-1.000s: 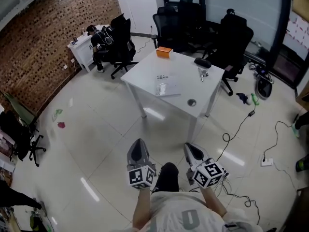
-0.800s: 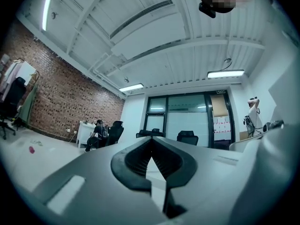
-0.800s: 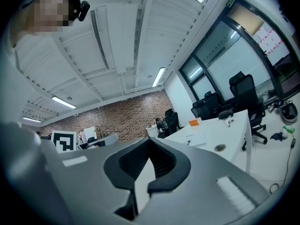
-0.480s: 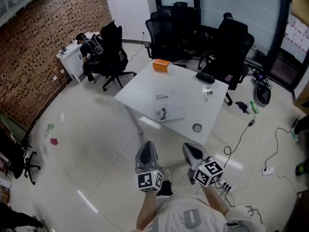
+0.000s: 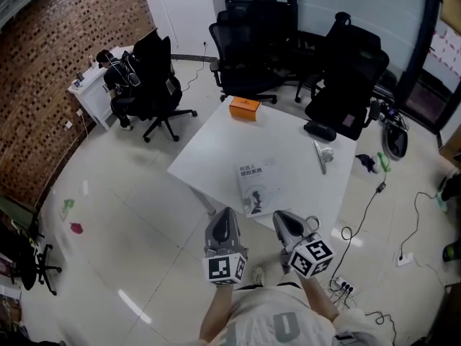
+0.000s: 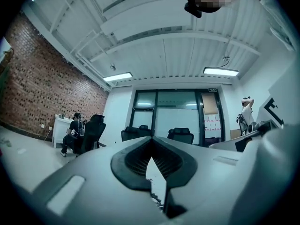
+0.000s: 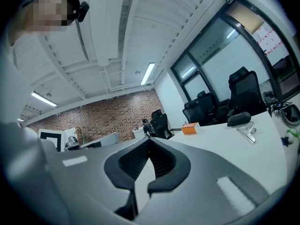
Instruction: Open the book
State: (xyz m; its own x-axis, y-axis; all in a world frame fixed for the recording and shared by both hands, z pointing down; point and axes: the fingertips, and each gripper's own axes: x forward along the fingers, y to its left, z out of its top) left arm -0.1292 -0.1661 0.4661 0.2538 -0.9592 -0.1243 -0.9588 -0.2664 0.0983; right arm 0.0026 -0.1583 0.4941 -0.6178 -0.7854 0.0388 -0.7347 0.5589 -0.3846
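Observation:
A thin white book lies closed near the front edge of the white table. Both grippers are held side by side just short of that edge, pointing level at the table. My left gripper is shut and holds nothing; its tip is just left of the book's near corner. My right gripper is also shut and holds nothing; it sits at the book's near right. In the left gripper view the left gripper shows its jaws together. In the right gripper view the right gripper does too, with the table beyond.
On the table are an orange box, a black case, a metal clip and a small round piece. Black office chairs stand behind it. A person sits at a small desk at far left. Cables and a power strip lie on the floor.
The person has walked toward the table: table and book have come much nearer in the head view. Both grippers have kept shut, side by side.

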